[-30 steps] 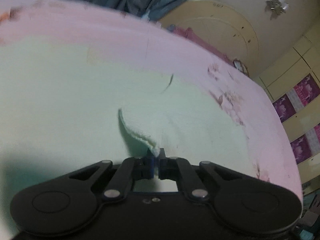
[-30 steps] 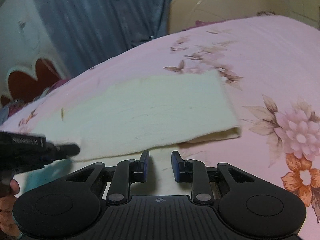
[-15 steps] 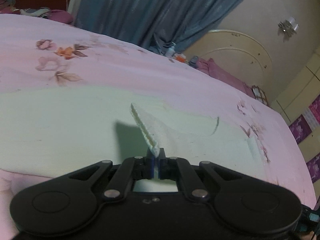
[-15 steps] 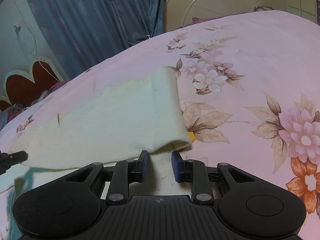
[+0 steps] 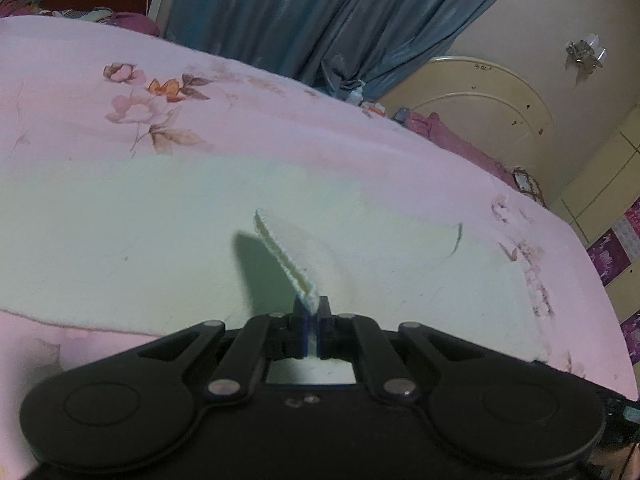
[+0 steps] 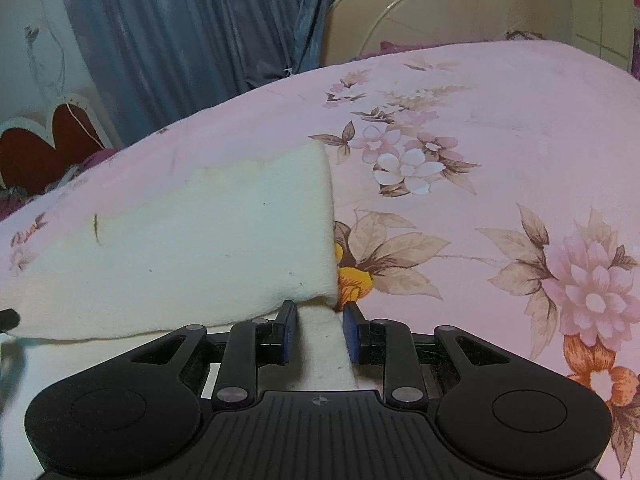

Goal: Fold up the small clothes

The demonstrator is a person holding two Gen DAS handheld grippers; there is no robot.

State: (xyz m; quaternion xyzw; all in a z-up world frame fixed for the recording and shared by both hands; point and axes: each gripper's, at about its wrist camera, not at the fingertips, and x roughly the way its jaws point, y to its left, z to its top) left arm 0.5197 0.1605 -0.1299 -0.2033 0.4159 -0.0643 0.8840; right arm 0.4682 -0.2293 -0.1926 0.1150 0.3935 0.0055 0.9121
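Note:
A cream knit cloth [image 5: 160, 220] lies spread on the pink floral bedspread [image 5: 100, 64]. My left gripper [image 5: 311, 312] is shut on a lifted edge of the cloth, which rises as a ridge from the jaws. In the right wrist view the cloth [image 6: 200, 248] is folded over itself, with the fold edge at the right. My right gripper [image 6: 318, 330] has its jaws apart, with a strip of cloth lying between them, not clamped. The tip of the left gripper shows at the left edge of that view [image 6: 8, 320].
The bedspread [image 6: 500, 140] stretches right and far of the cloth. A blue curtain [image 5: 300, 12] hangs behind the bed. A cream round headboard [image 6: 460, 12] and a red heart-shaped board [image 6: 48, 144] stand beyond it.
The folded top layer has been drawn leftwards over the lower layer, so the fold edge now sits just above my right gripper. My left gripper kept its hold and rose.

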